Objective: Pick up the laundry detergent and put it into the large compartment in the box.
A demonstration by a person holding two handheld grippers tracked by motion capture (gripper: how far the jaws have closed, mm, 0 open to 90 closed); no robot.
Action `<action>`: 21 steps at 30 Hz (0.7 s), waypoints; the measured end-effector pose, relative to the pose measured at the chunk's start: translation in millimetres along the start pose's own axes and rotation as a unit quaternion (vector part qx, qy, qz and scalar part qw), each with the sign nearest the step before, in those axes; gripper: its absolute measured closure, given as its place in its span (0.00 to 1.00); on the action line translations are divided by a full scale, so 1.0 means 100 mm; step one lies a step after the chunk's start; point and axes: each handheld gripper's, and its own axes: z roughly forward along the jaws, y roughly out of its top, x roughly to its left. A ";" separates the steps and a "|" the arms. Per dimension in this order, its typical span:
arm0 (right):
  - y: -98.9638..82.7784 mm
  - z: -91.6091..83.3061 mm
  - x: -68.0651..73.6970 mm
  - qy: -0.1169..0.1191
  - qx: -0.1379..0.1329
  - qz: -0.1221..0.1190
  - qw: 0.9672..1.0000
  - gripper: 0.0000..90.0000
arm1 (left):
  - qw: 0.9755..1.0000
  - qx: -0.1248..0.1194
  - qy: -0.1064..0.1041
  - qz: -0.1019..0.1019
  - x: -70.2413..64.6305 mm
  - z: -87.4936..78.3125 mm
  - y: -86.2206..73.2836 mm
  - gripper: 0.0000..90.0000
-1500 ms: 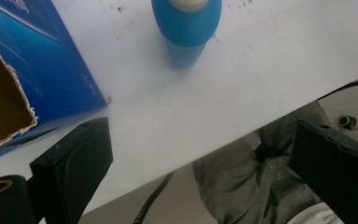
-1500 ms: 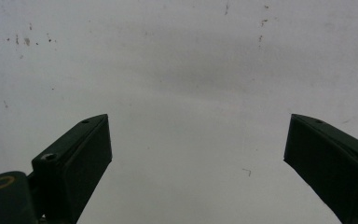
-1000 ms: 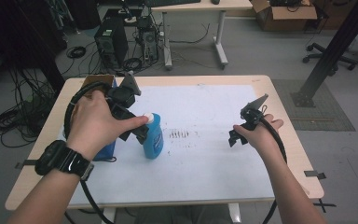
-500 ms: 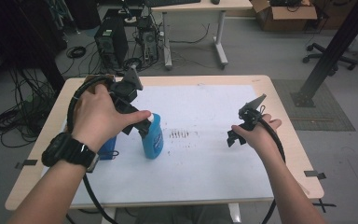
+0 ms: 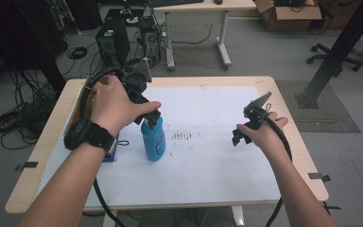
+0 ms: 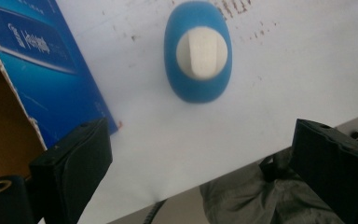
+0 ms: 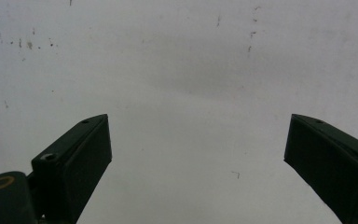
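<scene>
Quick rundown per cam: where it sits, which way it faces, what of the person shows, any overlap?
High view: above the person's side, facing forward and down on the table; both forearms, left tongs, right tongs.
Left gripper view: on the left tongs, looking straight down on the blue bottle and blue box; open jaws.
Right gripper view: on the right tongs, facing the white sheet; open jaws.
Shared: bottle, high and left.

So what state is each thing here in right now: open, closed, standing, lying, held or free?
Blue bottle: standing upright on the white sheet, white cap on, not gripped.
Left gripper: jaws open, above the bottle, apart from it.
Right gripper: jaws open, holding nothing, over bare sheet.
Blue box: lying flat at the sheet's edge beside the bottle.
White sheet: spread flat on the table, with small dark marks.
</scene>
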 end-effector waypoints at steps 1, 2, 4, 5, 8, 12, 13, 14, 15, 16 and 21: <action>0.00 0.00 0.00 0.000 0.000 0.000 1.000 0.08 | 1.000 0.000 0.000 0.000 0.00 0.00 0.00 0.07; 0.01 0.00 0.01 -0.004 0.001 -0.003 1.000 0.08 | 1.000 -0.002 -0.002 -0.002 -0.01 0.01 0.05 0.07; 0.02 0.01 0.01 -0.005 0.000 -0.005 1.000 0.08 | 1.000 -0.002 -0.002 -0.001 -0.02 0.01 0.07 0.06; 0.02 0.01 0.01 -0.005 0.000 -0.005 1.000 0.08 | 1.000 -0.002 -0.002 -0.001 -0.02 0.02 0.09 0.06; 0.03 0.02 0.02 -0.004 0.001 -0.007 1.000 0.08 | 1.000 -0.003 0.001 -0.005 -0.03 0.03 0.15 0.06; 0.03 0.02 0.02 -0.004 0.001 -0.011 1.000 0.08 | 1.000 -0.004 0.010 -0.020 -0.04 0.06 0.25 0.06; 0.03 0.02 0.02 -0.004 0.001 -0.011 1.000 0.08 | 1.000 -0.004 0.010 -0.020 -0.04 0.06 0.25 0.06; 0.03 0.02 0.01 -0.004 0.000 -0.011 1.000 0.08 | 1.000 -0.004 0.011 -0.021 -0.04 0.07 0.27 0.06; 0.03 0.02 0.00 -0.003 -0.002 -0.012 1.000 0.08 | 1.000 -0.003 0.012 -0.021 -0.04 0.08 0.29 0.06; 0.03 0.02 0.00 -0.003 -0.002 -0.012 1.000 0.08 | 1.000 -0.001 0.013 -0.022 -0.04 0.09 0.31 0.06; 0.03 0.02 -0.01 -0.001 -0.003 -0.015 1.000 0.08 | 1.000 0.005 0.021 -0.022 -0.05 0.16 0.38 0.06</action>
